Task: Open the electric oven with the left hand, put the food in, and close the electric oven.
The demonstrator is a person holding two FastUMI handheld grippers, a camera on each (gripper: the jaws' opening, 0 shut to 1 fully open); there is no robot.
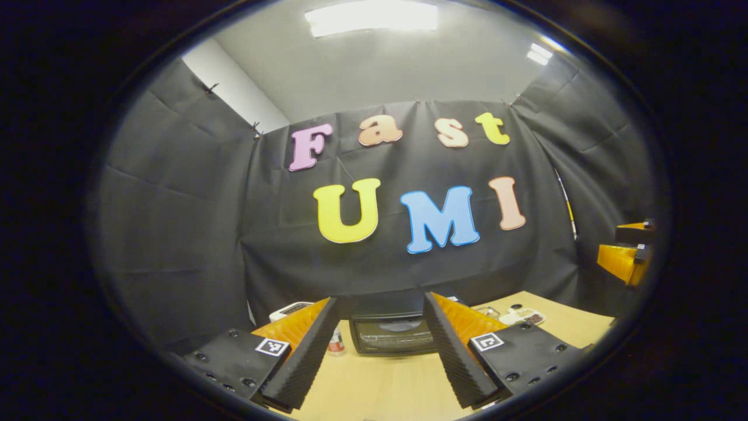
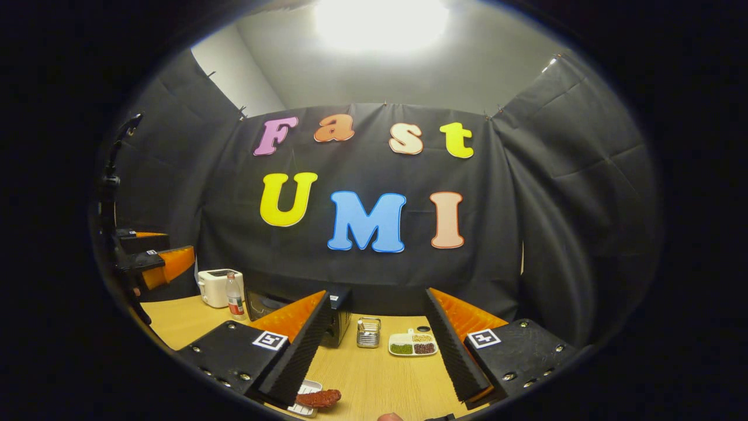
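While both grippers hang above the wooden table (image 2: 374, 374) with jaws wide open and empty, the left gripper (image 1: 381, 351) faces the electric oven (image 1: 392, 333), which stands at the back with its door closed. Its handle is hard to see; probably it runs along the door's top edge. The right gripper (image 2: 374, 356) is near the food (image 2: 318, 398), a reddish sausage-like piece lying left to right on a small white tray (image 2: 305, 393). It looks soft and light, best pinched at the middle.
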